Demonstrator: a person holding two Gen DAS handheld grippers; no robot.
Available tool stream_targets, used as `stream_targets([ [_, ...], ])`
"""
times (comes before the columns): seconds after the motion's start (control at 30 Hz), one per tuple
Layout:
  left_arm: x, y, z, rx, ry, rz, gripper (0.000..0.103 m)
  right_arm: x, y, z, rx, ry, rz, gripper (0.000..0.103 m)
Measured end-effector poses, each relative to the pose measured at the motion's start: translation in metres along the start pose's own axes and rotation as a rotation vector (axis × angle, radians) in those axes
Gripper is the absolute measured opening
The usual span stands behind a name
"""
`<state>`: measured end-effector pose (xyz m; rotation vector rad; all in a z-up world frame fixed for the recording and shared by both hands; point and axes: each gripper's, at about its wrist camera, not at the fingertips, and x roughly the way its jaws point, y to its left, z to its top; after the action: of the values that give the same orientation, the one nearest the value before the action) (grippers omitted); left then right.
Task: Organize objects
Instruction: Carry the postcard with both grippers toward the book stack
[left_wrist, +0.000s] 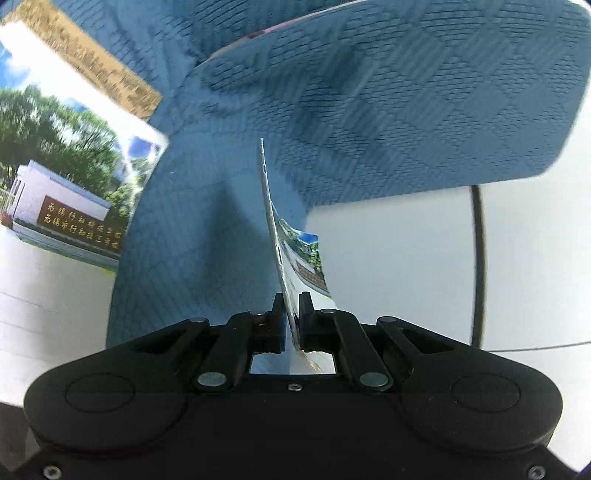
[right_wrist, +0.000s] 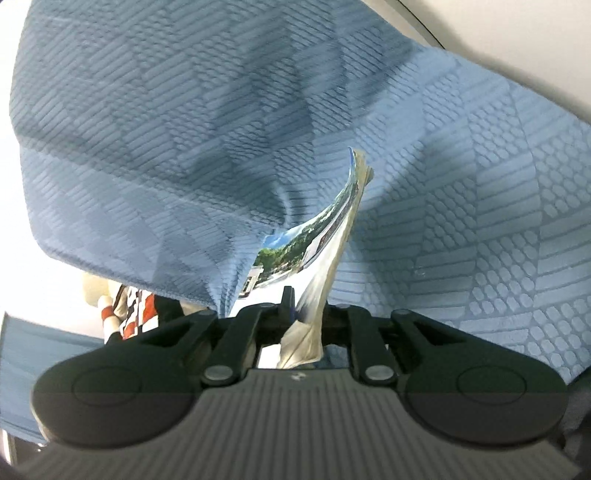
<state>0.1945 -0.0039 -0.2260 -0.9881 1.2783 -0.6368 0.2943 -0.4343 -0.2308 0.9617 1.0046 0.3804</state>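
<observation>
At the bottom centre of each view, our left gripper and right gripper both pinch the printed sheet. Beyond lies the blue patterned mat; another photo print sits at far left.

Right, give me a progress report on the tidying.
Done: nothing looks finished; no neat pile is visible. In hand: the left gripper is shut on a glossy photo sheet, and the right gripper is shut on a bent booklet; both are off the blue mat. Left: another photo booklet lies at the mat's edge, and both held items need placing.
</observation>
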Motion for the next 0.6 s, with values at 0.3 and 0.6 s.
stream_targets([
  [0.3,-0.061,-0.039,-0.008,0.061,-0.045,-0.028,0.007,-0.025,0.066,-0.006,-0.104,0.005,0.029,0.013],
  [0.6,-0.132,-0.054,0.005,0.115,-0.108,-0.038,0.008,-0.022,0.135,-0.029,-0.246,0.027,0.052,0.014],
])
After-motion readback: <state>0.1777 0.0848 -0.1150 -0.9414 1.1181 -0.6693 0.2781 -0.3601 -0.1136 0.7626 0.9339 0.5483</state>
